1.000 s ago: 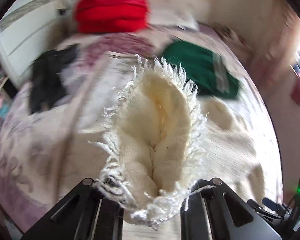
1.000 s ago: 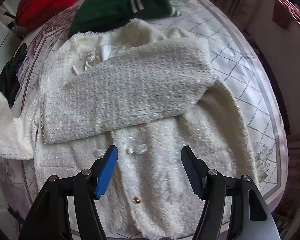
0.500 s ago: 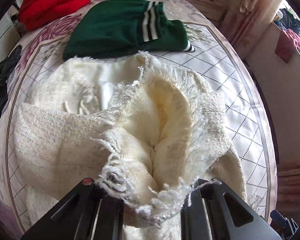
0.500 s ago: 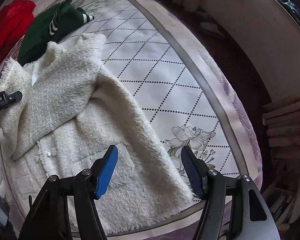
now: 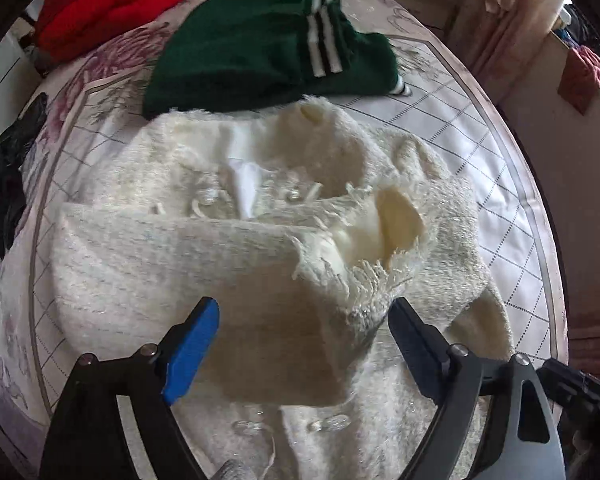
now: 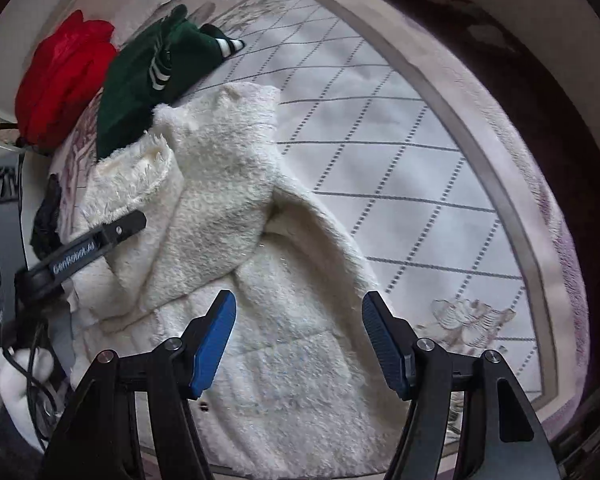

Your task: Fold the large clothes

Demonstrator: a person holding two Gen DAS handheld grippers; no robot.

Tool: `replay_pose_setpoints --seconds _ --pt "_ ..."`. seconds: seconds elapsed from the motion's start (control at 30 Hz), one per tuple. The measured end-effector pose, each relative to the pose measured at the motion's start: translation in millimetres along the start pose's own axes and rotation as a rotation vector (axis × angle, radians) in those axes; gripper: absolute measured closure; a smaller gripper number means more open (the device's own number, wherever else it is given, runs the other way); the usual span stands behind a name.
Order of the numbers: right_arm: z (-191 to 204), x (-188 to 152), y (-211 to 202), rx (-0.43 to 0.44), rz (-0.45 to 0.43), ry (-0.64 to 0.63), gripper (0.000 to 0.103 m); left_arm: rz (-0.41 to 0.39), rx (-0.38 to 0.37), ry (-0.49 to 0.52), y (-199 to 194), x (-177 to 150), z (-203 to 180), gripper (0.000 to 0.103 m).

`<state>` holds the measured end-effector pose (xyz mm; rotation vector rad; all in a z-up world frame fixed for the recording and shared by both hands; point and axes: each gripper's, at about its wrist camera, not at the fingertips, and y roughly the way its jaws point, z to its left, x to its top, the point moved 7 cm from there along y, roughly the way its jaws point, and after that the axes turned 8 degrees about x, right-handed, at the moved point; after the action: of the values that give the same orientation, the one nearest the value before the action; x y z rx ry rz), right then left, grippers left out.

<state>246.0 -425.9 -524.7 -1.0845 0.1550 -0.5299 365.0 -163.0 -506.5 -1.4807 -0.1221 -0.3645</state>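
Left gripper [image 5: 302,334] hung w/ jaws wide apart, blue pads holding nothing, just above the cream jacket [image 5: 204,264] — sleeve cuff [image 5: 384,240] w/ frayed fringe lay slack just beyond its right finger, folded across the jacket's chest. Jacket was the landmark: spread flat on the bedspread [image 5: 480,152], both sleeves crossed over its front, clear buttons showing near the collar and at the lower hem.

Left of the jacket lay a black garment [image 5: 8,176] near the bed edge. Behind it, at upper left, a red garment [image 5: 108,4]; directly behind the collar and touching it, a green sweater [image 5: 260,48] w/ white stripes. To the right of the jacket — bare quilted bedspread w/ diamond stitching.

Right gripper [image 6: 298,340] was also spread open, empty, over the jacket's right flank near the hem; in its view the left gripper [image 6: 96,240] showed as a black finger over the jacket's far side, and a floral print [image 6: 464,316] on the bedspread sat right of the jacket's hem.
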Motion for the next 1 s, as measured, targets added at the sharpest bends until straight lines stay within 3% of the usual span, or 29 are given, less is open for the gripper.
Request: replay_pose_setpoints --seconds 0.13,0.3,0.37,0.5,0.67,0.8,0.83,0.87,0.9,1.0 --pt "36.6 20.3 28.4 0.151 0.041 0.018 0.035 0.005 0.133 -0.092 -3.8 -9.5 78.0 0.017" --pt "87.5 39.8 80.5 0.229 0.107 -0.019 0.035 0.038 0.243 -0.227 -3.4 -30.7 168.0 0.017" --pt "99.8 44.7 99.7 0.215 0.130 -0.024 0.035 0.050 0.279 -0.267 -0.5 -37.7 189.8 0.017" --pt "100.6 45.0 126.7 0.094 0.174 -0.022 0.035 0.097 0.354 -0.334 14.8 -48.2 225.1 0.017" --pt "86.1 44.4 124.4 -0.034 0.144 -0.021 0.035 0.091 0.396 -0.363 21.7 -42.6 239.5 0.017" --pt "79.6 41.8 137.7 -0.052 0.179 -0.043 0.036 0.098 0.411 -0.333 32.8 -34.0 237.1 0.017" --pt "81.1 39.7 143.2 -0.052 0.191 -0.046 0.044 0.103 0.407 -0.328 35.4 -32.0 235.9 0.017" --pt "85.1 39.0 147.6 -0.043 0.194 -0.056 0.071 0.109 0.406 -0.320 38.3 -29.8 234.3 0.017" --pt "89.9 37.9 152.5 -0.042 0.203 -0.071 0.084 0.110 0.408 -0.311 39.9 -27.0 232.4 0.017" --pt "105.1 44.1 140.0 -0.067 0.120 -0.125 0.091 0.105 0.395 -0.294 38.9 -19.3 226.7 0.017"
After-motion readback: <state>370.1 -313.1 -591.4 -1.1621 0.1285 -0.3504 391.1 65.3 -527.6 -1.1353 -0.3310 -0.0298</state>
